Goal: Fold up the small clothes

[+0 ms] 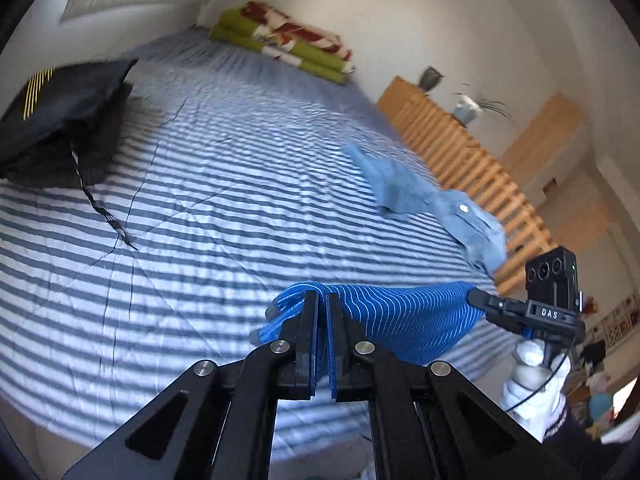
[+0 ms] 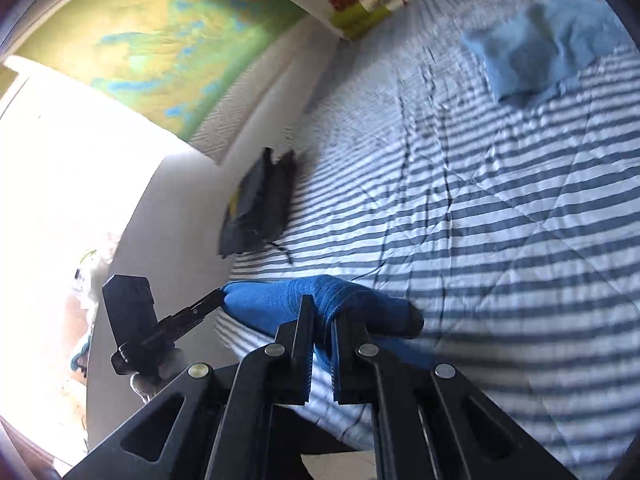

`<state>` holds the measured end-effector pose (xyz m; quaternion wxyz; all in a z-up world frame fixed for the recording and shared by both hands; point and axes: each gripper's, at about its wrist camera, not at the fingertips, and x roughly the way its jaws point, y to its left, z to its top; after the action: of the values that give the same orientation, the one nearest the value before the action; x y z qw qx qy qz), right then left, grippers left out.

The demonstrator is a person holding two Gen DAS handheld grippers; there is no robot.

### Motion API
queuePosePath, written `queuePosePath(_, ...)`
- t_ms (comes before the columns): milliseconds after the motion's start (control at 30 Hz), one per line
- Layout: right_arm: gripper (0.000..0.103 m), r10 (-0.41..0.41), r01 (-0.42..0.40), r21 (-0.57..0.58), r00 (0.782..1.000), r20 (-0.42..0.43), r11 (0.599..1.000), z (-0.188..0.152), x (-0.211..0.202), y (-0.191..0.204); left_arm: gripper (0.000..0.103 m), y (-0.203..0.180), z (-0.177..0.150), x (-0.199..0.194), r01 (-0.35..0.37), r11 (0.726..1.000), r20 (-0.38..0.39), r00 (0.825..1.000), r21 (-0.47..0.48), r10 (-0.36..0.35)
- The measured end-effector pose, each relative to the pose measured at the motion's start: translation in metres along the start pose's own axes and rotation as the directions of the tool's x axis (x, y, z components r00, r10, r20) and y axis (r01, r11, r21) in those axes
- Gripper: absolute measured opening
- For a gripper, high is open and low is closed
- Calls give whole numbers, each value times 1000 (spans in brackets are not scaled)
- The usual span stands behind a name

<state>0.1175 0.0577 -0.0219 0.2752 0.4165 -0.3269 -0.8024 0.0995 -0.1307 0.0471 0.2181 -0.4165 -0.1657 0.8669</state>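
A small bright-blue garment with thin white wavy lines (image 1: 404, 316) hangs stretched between both grippers above the near edge of the striped bed (image 1: 224, 184). My left gripper (image 1: 322, 300) is shut on one end of it. My right gripper (image 2: 322, 312) is shut on the other end of the blue garment (image 2: 272, 304). In the left wrist view the right gripper (image 1: 478, 298) shows at the right, held by a white-gloved hand (image 1: 532, 376). In the right wrist view the left gripper (image 2: 218, 298) shows at the left, pinching the cloth's far corner.
A crumpled light-blue garment (image 1: 432, 200) lies on the bed's right side. A stack of folded dark clothes (image 1: 60, 120) with a loose lace sits at the left. Green and red folded bedding (image 1: 288, 44) lies at the far end. A wooden slatted frame (image 1: 472, 152) stands beside the bed.
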Motion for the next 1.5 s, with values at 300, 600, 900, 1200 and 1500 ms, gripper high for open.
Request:
queuePosePath(300,6,-7,9,60,999,-35,998,-54,-20,-2,3,0,-39,-14,18,996,-155,988,-85,-31)
queuePosePath(600,6,-86,99,152,992,-90,983,-23,34,-69,3,45,-12,88,-81,980,-240,970,-182,36)
queuePosePath(900,6,-180,204,176,973,-143,963,15,77,-106,3,70,17,162,-176,968,-303,946,-181,115)
queuePosePath(1200,15,-207,242,161,956,-206,957,21,76,-113,16,69,26,158,-257,962,-273,936,-94,224)
queuePosePath(1500,20,-286,283,-42,955,-81,958,-11,28,-53,16,15,-12,148,-146,984,-274,947,102,169)
